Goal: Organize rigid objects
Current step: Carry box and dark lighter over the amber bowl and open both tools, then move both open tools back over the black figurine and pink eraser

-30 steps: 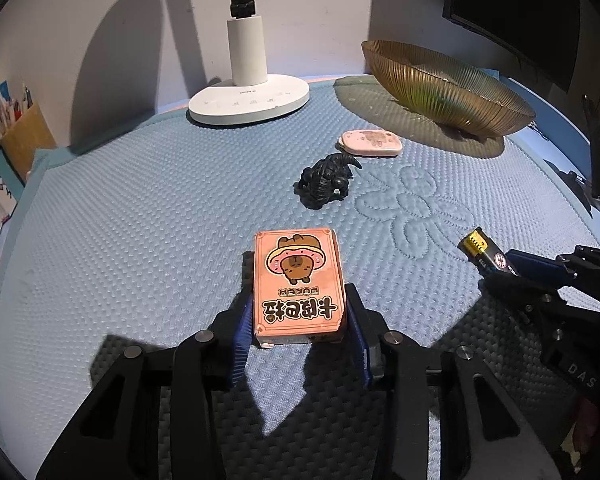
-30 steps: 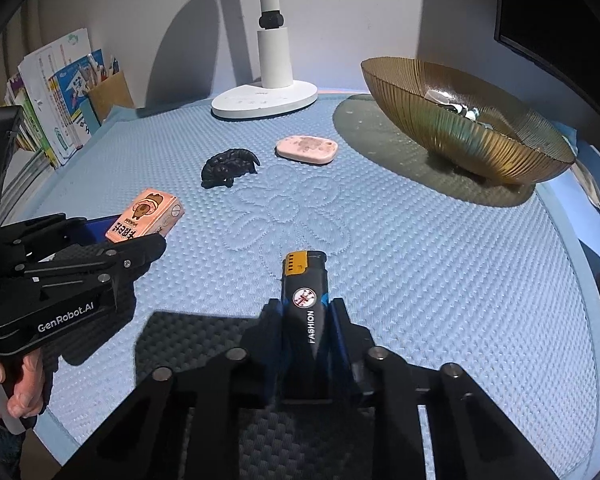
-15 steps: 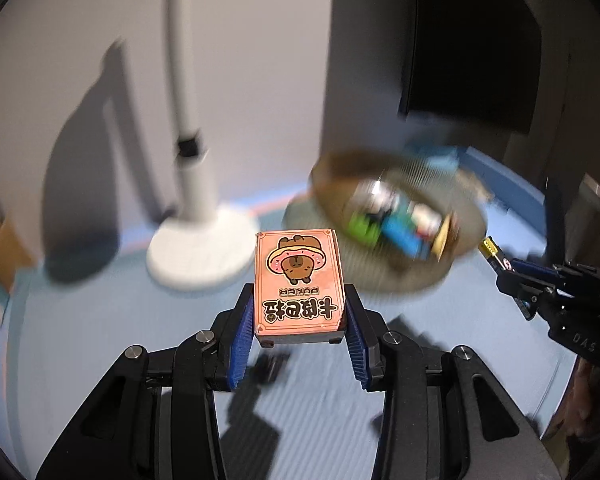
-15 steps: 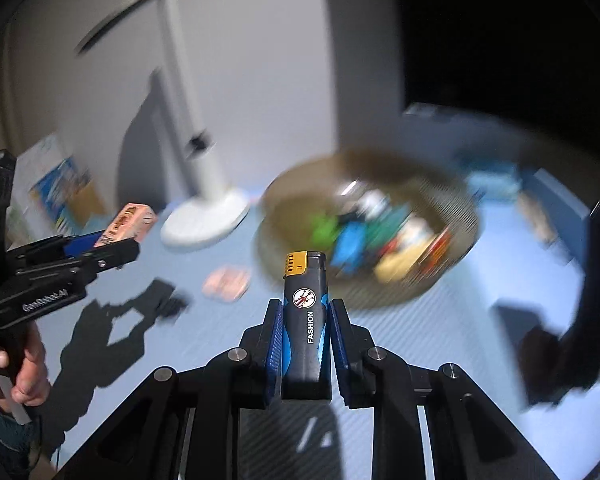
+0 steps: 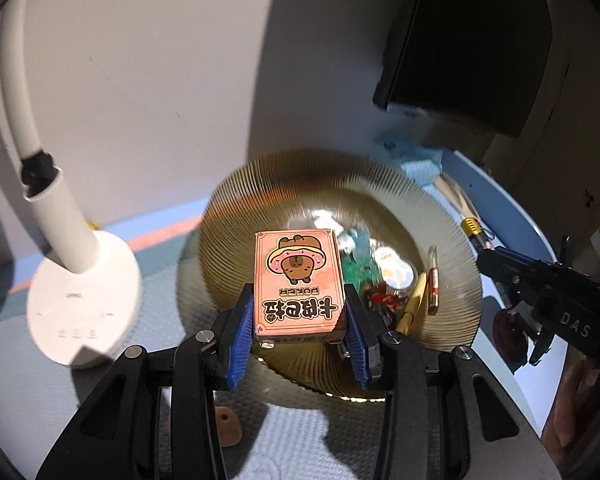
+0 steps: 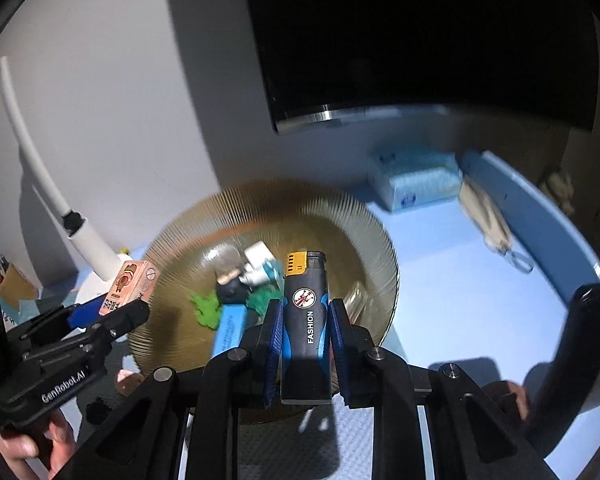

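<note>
My left gripper [image 5: 298,332] is shut on a pink poker card box [image 5: 298,280] and holds it in the air over the near side of a ribbed amber glass bowl [image 5: 228,216]. The bowl [image 6: 364,220] holds several small items. My right gripper [image 6: 305,344] is shut on a dark lighter [image 6: 306,320] with a yellow top, also raised over the bowl's near edge. The left gripper and card box [image 6: 130,284] show at the left of the right wrist view; the right gripper [image 5: 484,248] shows at the right of the left wrist view.
A white desk lamp [image 5: 80,280] stands left of the bowl on the blue mat. A dark monitor [image 6: 420,40] hangs behind. A blue tissue pack [image 6: 416,180] lies beyond the bowl. A small pink object [image 5: 228,426] lies on the mat below my left gripper.
Both grippers have lifted their objects off the mat and moved forward to the bowl, which is now directly under and ahead of them.
</note>
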### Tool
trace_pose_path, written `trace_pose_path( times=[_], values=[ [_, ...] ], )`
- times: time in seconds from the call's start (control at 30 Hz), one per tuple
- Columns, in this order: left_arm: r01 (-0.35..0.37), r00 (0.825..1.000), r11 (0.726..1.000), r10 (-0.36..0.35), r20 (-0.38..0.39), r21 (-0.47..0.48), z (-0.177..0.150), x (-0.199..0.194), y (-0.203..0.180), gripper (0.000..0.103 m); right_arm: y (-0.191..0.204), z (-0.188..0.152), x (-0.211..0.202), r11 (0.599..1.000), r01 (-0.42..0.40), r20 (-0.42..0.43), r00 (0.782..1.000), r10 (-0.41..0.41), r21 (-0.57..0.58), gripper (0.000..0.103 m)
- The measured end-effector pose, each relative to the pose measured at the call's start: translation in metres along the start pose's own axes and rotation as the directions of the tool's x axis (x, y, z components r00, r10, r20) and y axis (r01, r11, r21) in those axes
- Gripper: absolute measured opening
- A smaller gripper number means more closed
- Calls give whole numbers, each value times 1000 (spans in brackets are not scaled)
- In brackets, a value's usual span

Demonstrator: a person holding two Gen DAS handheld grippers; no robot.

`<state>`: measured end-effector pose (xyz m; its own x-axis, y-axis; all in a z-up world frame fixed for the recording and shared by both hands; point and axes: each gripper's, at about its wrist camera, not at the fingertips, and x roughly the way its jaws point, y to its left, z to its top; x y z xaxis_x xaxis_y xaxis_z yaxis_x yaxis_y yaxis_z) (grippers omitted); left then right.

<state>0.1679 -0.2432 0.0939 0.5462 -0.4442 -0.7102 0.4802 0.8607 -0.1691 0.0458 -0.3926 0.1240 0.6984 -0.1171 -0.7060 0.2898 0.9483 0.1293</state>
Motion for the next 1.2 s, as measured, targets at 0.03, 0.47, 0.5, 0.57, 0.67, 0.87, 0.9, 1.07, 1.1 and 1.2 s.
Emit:
trace_pose_path(
  times=[0.03,0.47,0.5,0.57,0.67,0.87,0.9,1.07,1.1,1.2],
  values=[
    [0,1000,1000,0,-6,2,-1,3,-1,38,-2,-2,4,1000,4,-12,1000,-4,4,23],
    [1,980,998,11,198,-59,-3,-76,33,100,-8,-5,-13,997,-71,45,997,70,25,55],
    [-8,978,997,23,209,-76,-6,-86,41,100,-7,-7,-17,996,-89,47,995,88,27,55],
    [-16,973,994,41,225,-112,-16,-108,60,100,0,-12,-27,993,-119,57,991,117,21,56],
    [-37,971,988,71,229,-149,-31,-134,82,100,18,-19,-42,988,-153,66,986,154,-17,59],
    [-87,973,976,126,192,-200,-72,-161,114,100,73,-49,-60,962,-237,45,969,245,-132,59],
    [-90,976,974,128,178,-208,-79,-160,118,100,82,-58,-59,957,-243,34,967,251,-156,60],
    [-116,984,957,146,99,-265,-129,-142,139,100,121,-106,-32,937,-241,-30,970,241,-253,63],
    [-99,988,952,130,88,-289,-139,-136,144,100,129,-117,-23,934,-224,-38,974,222,-279,63],
    [-105,990,930,132,53,-351,-162,-119,159,100,143,-135,2,920,-202,-73,979,189,-335,63]
  ],
)
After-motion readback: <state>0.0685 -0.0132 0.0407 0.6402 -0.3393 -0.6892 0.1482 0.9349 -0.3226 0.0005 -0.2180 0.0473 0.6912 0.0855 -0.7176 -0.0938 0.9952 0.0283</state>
